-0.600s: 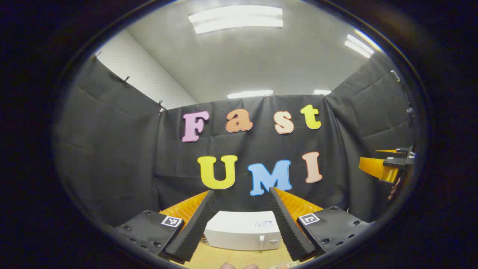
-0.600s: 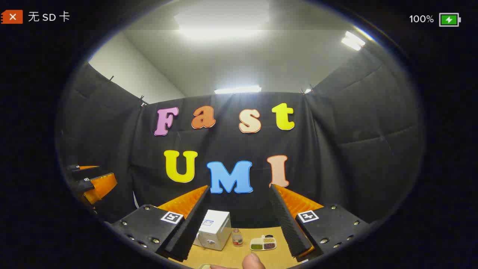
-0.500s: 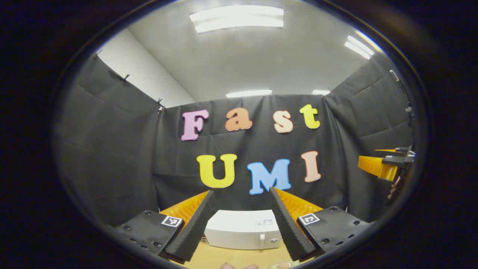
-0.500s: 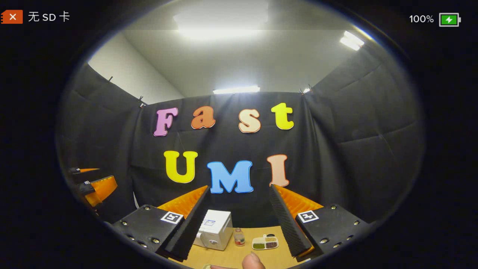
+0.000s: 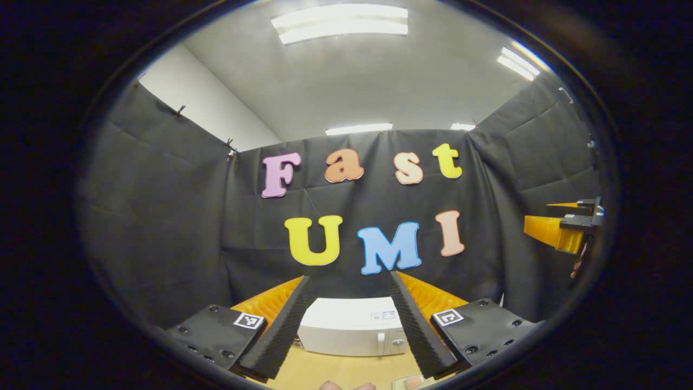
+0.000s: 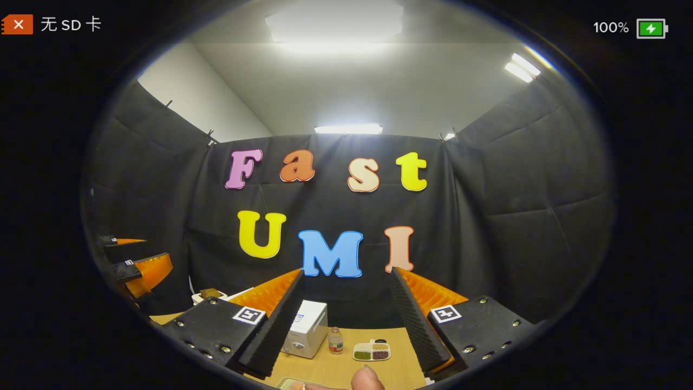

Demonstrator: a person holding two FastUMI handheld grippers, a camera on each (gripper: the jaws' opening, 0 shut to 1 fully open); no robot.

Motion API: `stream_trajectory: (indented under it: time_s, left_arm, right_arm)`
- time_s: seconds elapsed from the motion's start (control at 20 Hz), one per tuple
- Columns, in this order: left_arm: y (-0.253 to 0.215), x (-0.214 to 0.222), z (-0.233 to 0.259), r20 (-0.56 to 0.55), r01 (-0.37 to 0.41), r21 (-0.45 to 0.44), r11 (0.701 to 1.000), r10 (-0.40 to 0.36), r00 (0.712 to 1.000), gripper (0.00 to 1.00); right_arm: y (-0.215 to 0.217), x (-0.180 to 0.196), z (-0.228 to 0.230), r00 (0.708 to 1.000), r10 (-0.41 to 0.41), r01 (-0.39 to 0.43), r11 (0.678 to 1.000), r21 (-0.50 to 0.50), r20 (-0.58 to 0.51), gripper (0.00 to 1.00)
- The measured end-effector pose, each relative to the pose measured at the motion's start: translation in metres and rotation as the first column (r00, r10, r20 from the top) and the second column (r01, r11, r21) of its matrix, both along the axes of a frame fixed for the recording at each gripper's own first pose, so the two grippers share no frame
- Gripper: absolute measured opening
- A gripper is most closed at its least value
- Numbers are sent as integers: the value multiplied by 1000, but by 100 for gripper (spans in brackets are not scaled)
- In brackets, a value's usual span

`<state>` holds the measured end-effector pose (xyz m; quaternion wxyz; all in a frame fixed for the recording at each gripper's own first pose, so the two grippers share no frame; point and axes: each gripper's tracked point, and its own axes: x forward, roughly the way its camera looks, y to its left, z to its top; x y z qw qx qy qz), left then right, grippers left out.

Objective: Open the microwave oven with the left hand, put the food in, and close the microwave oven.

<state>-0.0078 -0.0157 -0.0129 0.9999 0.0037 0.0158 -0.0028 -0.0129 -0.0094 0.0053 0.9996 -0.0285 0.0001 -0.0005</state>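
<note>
A white microwave [image 5: 352, 327] stands on the wooden table [image 5: 325, 374] with its door shut, its handle and knob at the right of its front. It lies well beyond my left gripper [image 5: 350, 277], which is open and holds nothing. In the right gripper view the microwave [image 6: 306, 327] is seen from its right side. Right of it sits a small divided dish of food [image 6: 371, 351]. My right gripper [image 6: 346, 271] is open and empty, held high above the table [image 6: 346, 368]. The left gripper [image 6: 138, 265] shows at the far left, the right gripper [image 5: 563, 230] at the far right.
A small bottle [image 6: 335, 341] stands between the microwave and the dish. A pale tray edge [image 6: 295, 383] and a thumb [image 6: 367, 377] show at the bottom. Another tray with food [image 5: 414, 382] peeks in at the lower edge. A white object [image 6: 208, 295] lies behind the microwave.
Both views have tipped down a little, so more of the table and the microwave shows. Both grippers stay open and empty.
</note>
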Motion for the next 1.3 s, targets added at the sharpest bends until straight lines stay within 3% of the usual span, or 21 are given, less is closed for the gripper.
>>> stream_trajectory:
  time_s: [0.2, 0.25, 0.3, 0.35, 0.5, 0.75, 0.85, 1.0, 1.3]
  left_arm:
    - [-30, -1, -2, 16, 7, 18, 1000, -8, 1000, 99]
    - [-35, -1, -9, 12, 0, 23, 1000, 0, 1000, 95]
    - [-38, -1, -18, 4, -8, 27, 1000, 8, 1000, 99]
    - [-44, 2, -26, -6, -7, 30, 1000, 7, 1000, 95]
    - [-56, 15, -51, -21, 16, 18, 1000, -16, 1000, 97]
    - [-51, 38, -115, -40, 56, 34, 998, -55, 998, 97]
    - [-55, 47, -145, -45, 95, 31, 995, -93, 995, 94]
    - [-66, 60, -201, -73, 171, -12, 985, -171, 983, 100]
    - [-65, 97, -303, -145, 206, -12, 978, -206, 968, 98]
  right_arm:
    - [-12, 6, -11, 999, 38, -37, 999, 19, -10, 95]
    - [-19, 6, -11, 999, 42, -42, 999, 23, -8, 95]
    - [-21, 7, -10, 999, 45, -45, 998, 32, -3, 95]
    - [-24, 10, -12, 999, 43, -43, 998, 43, -3, 95]
    - [-28, 15, -20, 999, 28, -27, 997, 66, -25, 95]
    - [-25, 25, -18, 998, -60, 60, 993, 101, 3, 97]
    - [-19, 30, -17, 996, -85, 83, 989, 121, 8, 95]
    - [-13, 36, -22, 991, -131, 131, 982, 135, -6, 95]
    - [-2, 36, -23, 974, -226, 226, 974, 20, 30, 95]
